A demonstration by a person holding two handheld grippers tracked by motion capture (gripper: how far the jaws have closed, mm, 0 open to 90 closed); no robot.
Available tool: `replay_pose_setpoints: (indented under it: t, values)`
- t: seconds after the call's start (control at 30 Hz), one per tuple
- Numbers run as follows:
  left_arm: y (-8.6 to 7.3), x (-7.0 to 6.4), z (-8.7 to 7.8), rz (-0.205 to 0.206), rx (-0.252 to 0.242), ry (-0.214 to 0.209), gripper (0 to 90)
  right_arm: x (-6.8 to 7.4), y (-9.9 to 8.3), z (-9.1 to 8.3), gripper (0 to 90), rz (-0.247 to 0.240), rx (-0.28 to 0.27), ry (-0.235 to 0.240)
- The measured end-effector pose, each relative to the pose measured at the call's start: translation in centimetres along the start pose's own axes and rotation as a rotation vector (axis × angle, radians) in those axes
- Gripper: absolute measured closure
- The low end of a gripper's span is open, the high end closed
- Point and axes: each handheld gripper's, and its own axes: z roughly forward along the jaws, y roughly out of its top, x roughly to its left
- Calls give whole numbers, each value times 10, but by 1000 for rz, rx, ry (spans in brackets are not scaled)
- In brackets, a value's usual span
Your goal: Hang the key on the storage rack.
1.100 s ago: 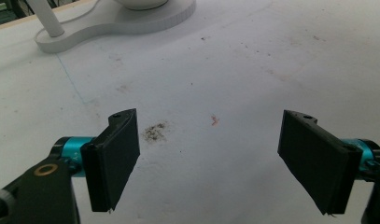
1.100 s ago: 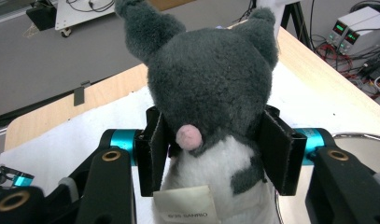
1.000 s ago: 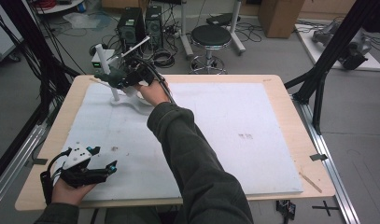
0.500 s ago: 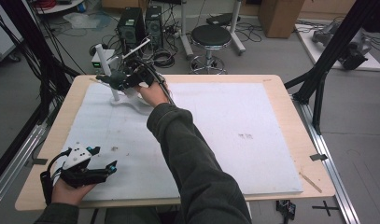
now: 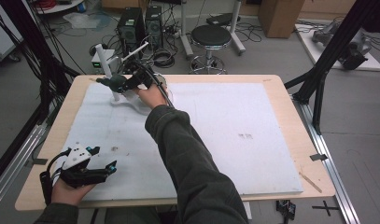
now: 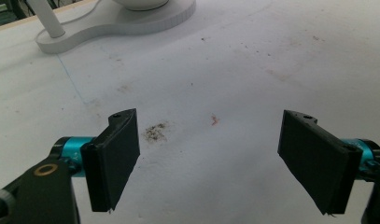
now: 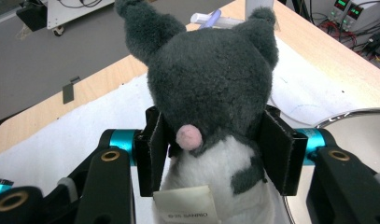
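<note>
Hardly moved since a moment ago: soft grey and white plush toy [image 7: 211,93] with two pointy ears, up in the air at the far left corner of the table as before. Squeezed round its middle by the right gripper [image 7: 214,154], one black jaw pressed into each side of the fur, closed as far as the toy lets them. Small pink bump [image 7: 190,136] on the toy between the jaws, and a white paper tag [image 7: 187,205] hanging at the bottom of it. Seen from the high view, toy [image 5: 116,83] and right gripper [image 5: 131,83] held just above a white plastic stand with a thin pole [image 5: 115,95]. Shiny round metal dish [image 7: 355,140] close beside the toy, low down on the sheet.

Left gripper [image 5: 103,169] staying put too, near the front left edge, well apart from the toy. Jaws spread wide, with nothing between them, as shown in the left gripper view [image 6: 208,158]. Same white stand [image 6: 117,18] far ahead of them.

Underneath it all, a big white foam sheet [image 5: 225,121] with a few small dirty spots, lying on a light wooden table [image 5: 299,121].
</note>
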Motion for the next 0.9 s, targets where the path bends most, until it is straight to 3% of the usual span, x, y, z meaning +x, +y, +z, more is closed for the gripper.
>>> replay_pose_setpoints:
  t: [0.57,0.9]
  values:
    - [0,0,0,5,3,2,210,-6,-13,9,466,25,32,-46]
    - [0,0,0,1,3,2,210,-7,-16,16,456,40,55,-39]
